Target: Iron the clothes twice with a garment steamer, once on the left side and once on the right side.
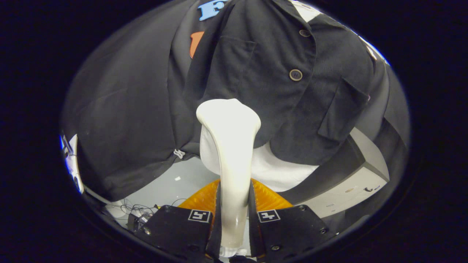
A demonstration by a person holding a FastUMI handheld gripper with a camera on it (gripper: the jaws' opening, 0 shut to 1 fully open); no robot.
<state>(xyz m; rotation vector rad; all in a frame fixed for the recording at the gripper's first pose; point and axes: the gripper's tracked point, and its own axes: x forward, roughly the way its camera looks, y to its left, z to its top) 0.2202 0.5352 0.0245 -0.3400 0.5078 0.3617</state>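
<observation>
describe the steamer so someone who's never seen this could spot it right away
Start at the dark button-front shirt hanging ahead. In front of its lower hem rises the glossy cream-white plastic garment steamer, its handle clamped between the tool fingers. Its flared head sets it apart from the matte white mannequin behind.

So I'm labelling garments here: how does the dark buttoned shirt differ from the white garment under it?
The dark buttoned shirt is charcoal, with buttons and chest pockets; the white garment is plain and peeks below its hem. The shirt lies outermost, the white one beneath. The tool is shut on the cream steamer, whose head overlaps the shirt's hem.
</observation>
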